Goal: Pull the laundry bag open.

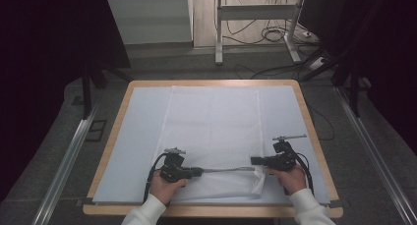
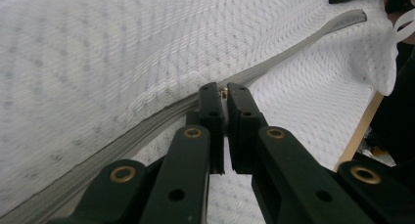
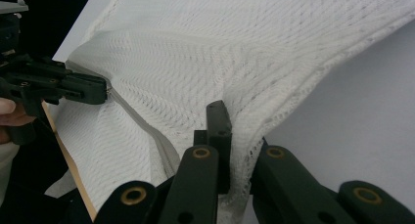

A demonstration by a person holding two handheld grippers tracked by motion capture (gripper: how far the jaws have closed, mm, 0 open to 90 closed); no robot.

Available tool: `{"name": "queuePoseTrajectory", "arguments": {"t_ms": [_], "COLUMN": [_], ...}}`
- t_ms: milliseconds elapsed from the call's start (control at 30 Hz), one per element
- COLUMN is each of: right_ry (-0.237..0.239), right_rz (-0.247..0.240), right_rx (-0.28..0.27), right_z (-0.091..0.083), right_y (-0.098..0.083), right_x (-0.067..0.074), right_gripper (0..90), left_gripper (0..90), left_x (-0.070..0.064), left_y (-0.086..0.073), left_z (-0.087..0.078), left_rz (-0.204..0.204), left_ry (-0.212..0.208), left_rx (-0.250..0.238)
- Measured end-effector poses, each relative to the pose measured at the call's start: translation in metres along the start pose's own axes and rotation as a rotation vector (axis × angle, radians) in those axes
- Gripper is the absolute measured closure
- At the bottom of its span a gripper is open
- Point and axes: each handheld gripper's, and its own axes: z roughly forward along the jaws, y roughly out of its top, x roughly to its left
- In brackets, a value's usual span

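Looks like a lab or recording studio rather than a home. Black curtains at nine and three o'clock, grey carpet floor, loose black cables and a white metal stand frame at twelve o'clock, aluminium floor rails flanking a wood-edged table with a pale blue mat.

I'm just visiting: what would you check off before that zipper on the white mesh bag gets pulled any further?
1. Left gripper shut on the zipper pull: ok, a small metal piece sits between its tips.
2. Right gripper clamps the mesh bag at its end: ok, fabric is bunched between the jaws.
3. Zipper runs fairly straight between both grippers: ok.
4. Fabric clear of the slider: cannot tell, it is hidden by the jaws.
5. Bag lies flat on the table: ok beyond the zipper, wrinkled near it.
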Motion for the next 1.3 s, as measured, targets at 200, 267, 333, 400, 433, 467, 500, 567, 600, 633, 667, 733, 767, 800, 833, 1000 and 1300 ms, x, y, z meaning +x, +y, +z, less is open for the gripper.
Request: {"name": "queuePoseTrajectory", "arguments": {"t_ms": [200, 267, 333, 400, 433, 467, 500, 567, 600, 633, 667, 733, 767, 800, 833, 1000, 1300], "right_ry": [-0.003, -0.002, -0.001, -0.002, -0.001, -0.003, -0.003, -0.003, -0.002, -0.004, -0.003, -0.004, -0.002, -0.004, -0.004, -0.004, -0.004], "right_rz": [-0.004, -0.003, -0.004, -0.004, -0.004, -0.004, -0.004, -0.004, -0.004, -0.005, -0.004, -0.005, -0.004, -0.005, -0.005, -0.005, -0.006], "right_rx": [0.000, -0.001, -0.001, -0.002, -0.001, -0.001, 0.000, 0.000, 0.000, 0.001, 0.001, 0.002, 0.002, 0.002, 0.001, 0.001, 0.001], "right_z": [0.001, 0.000, 0.000, 0.000, 0.001, 0.001, 0.001, 0.000, 0.001, 0.001, 0.001, 0.001, 0.001, 0.001, 0.001, 0.001, 0.001], "right_y": [0.000, 0.000, 0.000, 0.000, 0.000, 0.000, 0.000, 0.000, 0.000, 0.000, 0.000, 0.000, 0.000, 0.000, 0.000, 0.000, 0.000], "right_x": [0.001, 0.001, 0.001, 0.001, 0.001, 0.001, 0.001, 0.001, 0.001, 0.001, 0.001, 0.001, 0.001, 0.001, 0.000, 0.000, 0.001], "right_gripper": [88.2, 88.2, 88.2, 88.2, 88.2, 88.2, 88.2, 88.2, 88.2, 88.2, 88.2, 88.2, 88.2, 88.2, 88.2, 88.2, 88.2], "left_gripper": [86.8, 86.8, 86.8, 86.8, 86.8, 86.8, 86.8, 86.8, 86.8, 86.8, 86.8, 86.8, 86.8, 86.8, 86.8, 86.8, 86.8], "left_x": [0.001, 0.002, 0.003, 0.004, 0.004, 0.004, 0.004, 0.006, 0.006, 0.006, 0.007, 0.007, 0.008, 0.008, 0.009, 0.010, 0.016], "left_y": [-0.001, -0.001, -0.001, -0.002, -0.002, -0.002, -0.002, -0.003, -0.003, -0.003, -0.003, -0.003, -0.004, -0.004, -0.004, -0.004, -0.007], "left_z": [-0.003, -0.004, -0.005, -0.006, -0.006, -0.007, -0.007, -0.008, -0.008, -0.009, -0.009, -0.010, -0.010, -0.011, -0.012, -0.014, -0.021], "left_rz": [-0.004, 0.000, -0.007, -0.008, -0.010, -0.009, -0.012, -0.009, -0.010, -0.013, -0.016, -0.018, -0.013, -0.015, -0.014, -0.019, -0.034], "left_ry": [0.001, 0.007, 0.004, 0.003, 0.006, 0.008, 0.007, 0.006, 0.009, 0.009, 0.009, 0.008, 0.013, 0.013, 0.013, 0.012, 0.018], "left_rx": [-0.005, -0.002, -0.008, -0.006, -0.004, -0.005, -0.006, -0.008, -0.007, -0.007, -0.009, -0.008, -0.007, -0.010, -0.007, -0.011, -0.014]}}
